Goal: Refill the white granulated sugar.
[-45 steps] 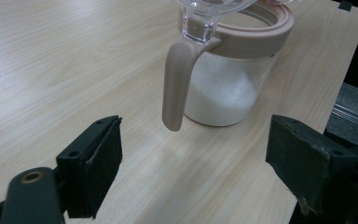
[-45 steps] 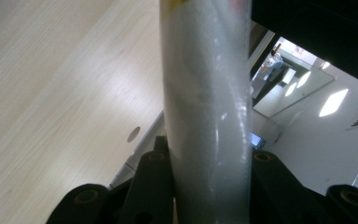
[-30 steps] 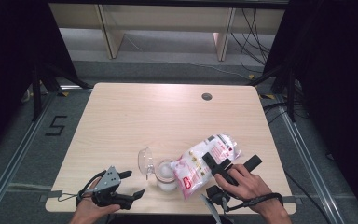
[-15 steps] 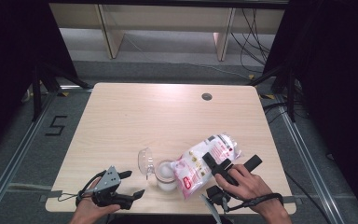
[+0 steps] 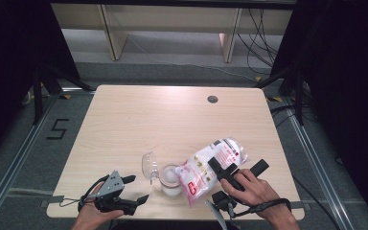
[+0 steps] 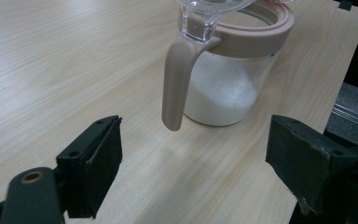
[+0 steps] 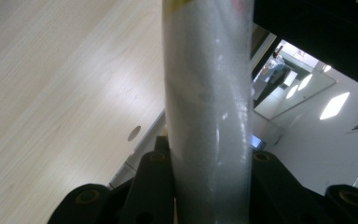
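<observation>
The right gripper [image 5: 234, 168] clamps a bag [image 5: 211, 167], tilted over the jar [image 5: 171, 179], which seemingly holds white powder. The left gripper [image 5: 133, 189] rests open on the worktop [image 5: 163, 120] nearby.

Barely any change vs earlier pics. Left gripper [image 5: 133, 188] has slid a touch toward the near edge of the worktop [image 5: 172, 120], hand w/ it, fingers as wide apart as before. Bag [image 5: 211, 167] in the right gripper [image 5: 225, 171] has tipped a hair further over the jar [image 5: 171, 179]; hard to tell, shift is v. small.
</observation>
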A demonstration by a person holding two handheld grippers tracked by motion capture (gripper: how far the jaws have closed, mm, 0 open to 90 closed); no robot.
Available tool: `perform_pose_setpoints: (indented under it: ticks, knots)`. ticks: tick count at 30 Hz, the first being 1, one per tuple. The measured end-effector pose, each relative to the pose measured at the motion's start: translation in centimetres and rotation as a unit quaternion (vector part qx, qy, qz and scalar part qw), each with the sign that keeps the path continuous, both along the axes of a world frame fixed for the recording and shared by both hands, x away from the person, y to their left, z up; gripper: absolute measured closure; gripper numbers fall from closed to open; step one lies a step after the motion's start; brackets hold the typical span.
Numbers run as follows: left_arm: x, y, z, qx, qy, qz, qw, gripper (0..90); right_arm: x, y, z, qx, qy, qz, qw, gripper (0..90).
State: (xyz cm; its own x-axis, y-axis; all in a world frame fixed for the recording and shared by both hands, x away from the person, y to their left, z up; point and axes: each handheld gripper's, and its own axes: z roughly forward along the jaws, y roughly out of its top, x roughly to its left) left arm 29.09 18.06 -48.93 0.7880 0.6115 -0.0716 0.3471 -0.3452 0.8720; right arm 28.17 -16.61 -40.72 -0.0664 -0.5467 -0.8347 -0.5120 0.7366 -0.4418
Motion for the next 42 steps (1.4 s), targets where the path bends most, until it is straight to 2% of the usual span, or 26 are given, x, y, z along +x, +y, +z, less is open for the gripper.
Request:
perform_pose_setpoints:
  ticks: [5, 6, 15, 19, 20, 21, 22, 23, 24, 25, 27, 28, 30, 31, 32, 33, 35, 36, 39, 40, 41, 42]
  knots:
    - [0.0, 0.0, 0.0, 0.002, -0.002, 0.002, 1.0, 18.0, -0.1, 0.0, 0.0, 0.0, 0.0, 0.001, 1.0, 79.0]
    - [-0.1, 0.0, 0.0, -0.005, 0.006, 0.01, 0.9999, 18.0, -0.2, 0.0, 0.0, 0.002, 0.001, 0.0, 1.0, 79.0]
    - [-0.2, -0.1, 0.0, -0.012, 0.007, 0.011, 0.9998, 18.0, -0.2, 0.0, -0.1, 0.003, 0.006, 0.004, 1.0, 79.0]
    - [-0.2, -0.1, 0.0, -0.009, 0.005, 0.008, 0.9999, 18.0, 0.0, -0.2, -0.2, 0.022, 0.015, 0.003, 0.9996, 79.1]
    - [0.0, 0.0, 0.1, -0.003, -0.004, 0.001, 1.0, 18.0, 0.3, -0.2, 0.1, -0.002, 0.005, 0.021, 0.9998, 79.1]
    - [-0.2, -0.1, 0.0, -0.012, 0.006, 0.01, 0.9999, 18.0, 0.3, -0.3, 0.1, -0.001, 0.008, 0.02, 0.9998, 79.1]
    - [-0.2, -0.1, 0.0, -0.013, 0.007, 0.011, 0.9998, 18.0, 0.3, -0.6, -0.3, 0.035, 0.032, 0.008, 0.9989, 79.2]
    - [-0.2, -0.1, 0.0, -0.013, 0.007, 0.011, 0.9998, 18.0, 0.3, -0.6, -0.3, 0.035, 0.032, 0.008, 0.9989, 79.2]
    - [-0.2, -0.1, 0.0, -0.013, 0.006, 0.011, 0.9998, 18.0, 0.4, -0.9, -0.5, 0.054, 0.043, 0.007, 0.9976, 79.2]
    - [-0.2, -0.1, 0.0, -0.013, 0.007, 0.011, 0.9998, 18.0, 0.5, -0.9, -0.5, 0.056, 0.048, 0.014, 0.9972, 79.2]
    - [-0.2, -0.1, 0.0, -0.01, 0.007, 0.01, 0.9999, 18.0, 0.6, -1.2, -0.7, 0.075, 0.059, 0.007, 0.9954, 79.3]
    - [0.0, 0.0, 0.0, -0.005, -0.003, 0.001, 1.0, 18.0, 0.6, -1.2, -0.8, 0.079, 0.064, 0.01, 0.9948, 79.3]
    - [0.0, 0.0, 0.0, -0.006, -0.003, 0.002, 1.0, 18.0, 0.5, -1.3, -0.5, 0.074, 0.078, -0.014, 0.9941, 79.3]
    - [0.0, 0.0, 0.0, -0.006, -0.003, 0.002, 1.0, 18.0, 0.5, -1.3, -0.5, 0.074, 0.078, -0.014, 0.9941, 79.3]
    - [-0.2, -0.1, 0.0, -0.013, 0.008, 0.011, 0.9998, 18.0, 0.6, -1.4, -0.6, 0.082, 0.085, -0.008, 0.993, 79.4]
    - [-0.2, -0.1, 0.0, -0.013, 0.007, 0.011, 0.9998, 18.0, 0.8, -1.6, -0.6, 0.096, 0.1, -0.006, 0.9904, 79.4]
    - [-0.2, -0.1, 0.0, -0.013, 0.007, 0.011, 0.9998, 18.0, 1.0, -1.6, -0.7, 0.098, 0.103, -0.004, 0.9898, 79.5]
    - [0.0, 0.0, 0.1, -0.003, -0.003, 0.001, 1.0, 18.0, 1.2, -1.7, -0.9, 0.109, 0.113, -0.004, 0.9876, 79.5]
    - [0.0, 0.1, 0.1, -0.001, -0.004, 0.001, 1.0, 18.0, 1.6, -2.0, -1.1, 0.13, 0.129, -0.001, 0.9831, 79.6]
    - [-0.1, 0.0, 0.1, -0.005, 0.0, 0.005, 1.0, 18.0, 1.6, -2.2, -1.4, 0.148, 0.147, -0.018, 0.9779, 79.7]
    - [-0.1, 0.0, 0.1, -0.005, 0.0, 0.005, 1.0, 18.0, 1.6, -2.2, -1.4, 0.148, 0.147, -0.018, 0.9779, 79.7]
    - [-0.2, -0.1, 0.0, -0.01, 0.008, 0.01, 0.9999, 18.0, 1.8, -2.3, -1.3, 0.153, 0.152, -0.014, 0.9763, 79.7]
